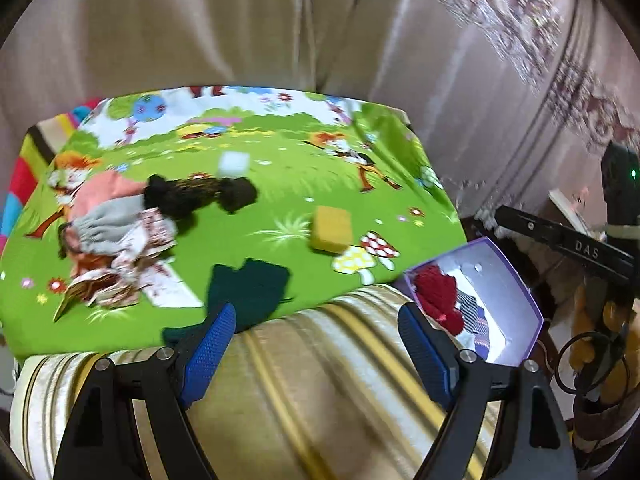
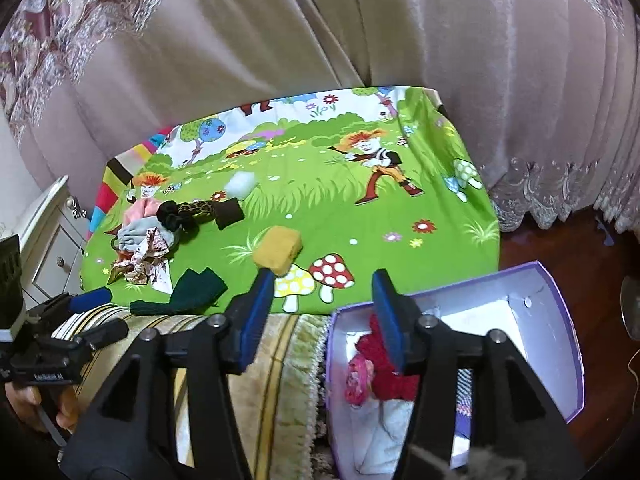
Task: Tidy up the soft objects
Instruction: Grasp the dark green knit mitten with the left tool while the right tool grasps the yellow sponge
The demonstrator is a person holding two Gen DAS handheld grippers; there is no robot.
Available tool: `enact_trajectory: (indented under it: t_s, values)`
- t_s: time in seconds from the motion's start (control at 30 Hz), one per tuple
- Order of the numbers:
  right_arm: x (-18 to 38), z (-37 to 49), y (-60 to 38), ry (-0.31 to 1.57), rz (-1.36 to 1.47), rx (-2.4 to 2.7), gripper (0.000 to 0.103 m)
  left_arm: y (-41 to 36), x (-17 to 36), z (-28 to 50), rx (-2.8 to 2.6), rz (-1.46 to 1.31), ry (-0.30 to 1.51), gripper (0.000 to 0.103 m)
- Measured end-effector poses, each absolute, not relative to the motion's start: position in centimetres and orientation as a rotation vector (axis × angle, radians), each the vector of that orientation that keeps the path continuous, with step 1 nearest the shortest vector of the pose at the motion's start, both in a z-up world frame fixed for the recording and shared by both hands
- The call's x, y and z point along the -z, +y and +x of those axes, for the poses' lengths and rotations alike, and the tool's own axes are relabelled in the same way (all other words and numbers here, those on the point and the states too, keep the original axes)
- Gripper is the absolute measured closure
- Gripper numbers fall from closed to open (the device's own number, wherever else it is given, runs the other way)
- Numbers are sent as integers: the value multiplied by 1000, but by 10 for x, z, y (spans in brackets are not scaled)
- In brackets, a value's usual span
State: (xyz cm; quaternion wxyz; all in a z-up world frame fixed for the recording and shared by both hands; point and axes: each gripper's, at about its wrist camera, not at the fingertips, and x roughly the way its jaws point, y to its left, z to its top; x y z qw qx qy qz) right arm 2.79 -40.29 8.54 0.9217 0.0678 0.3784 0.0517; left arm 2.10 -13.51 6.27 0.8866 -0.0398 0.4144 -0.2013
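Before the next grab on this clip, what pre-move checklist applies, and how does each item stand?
1. Left gripper open and empty: ok, jaws spread with nothing between them.
2. Right gripper open and empty: ok, likewise.
3. Purple box open with room left: ok, the red knit piece and other fabrics fill only its near part.
4. Nearest target free: ok, the dark green cloth lies alone at the green sheet edge, just ahead of the left gripper.
5. Yellow sponge clear of other things: ok, it sits apart.
6. Cloth pile separable: cannot tell, its pieces overlap and the left view is blurred.
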Motion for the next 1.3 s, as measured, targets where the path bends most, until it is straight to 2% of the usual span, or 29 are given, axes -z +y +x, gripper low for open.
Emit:
enact_trajectory:
  t_s: [0.1, 0.33, 0.47, 1.3]
  values:
    - [-85, 37, -388, 785, 122, -125, 37, -116, -59, 24, 393, -101, 866, 19]
    - [-74, 64, -351, 831, 70, -177, 34, -90, -43, 39, 374, -140, 941, 23]
    - [-62, 79, -337, 863, 47, -186, 31, -88, -29, 52, 386, -129, 1023, 29]
    - [26, 176, -304, 1075, 47, -139, 28, -115, 50, 140, 382, -7, 1340, 29]
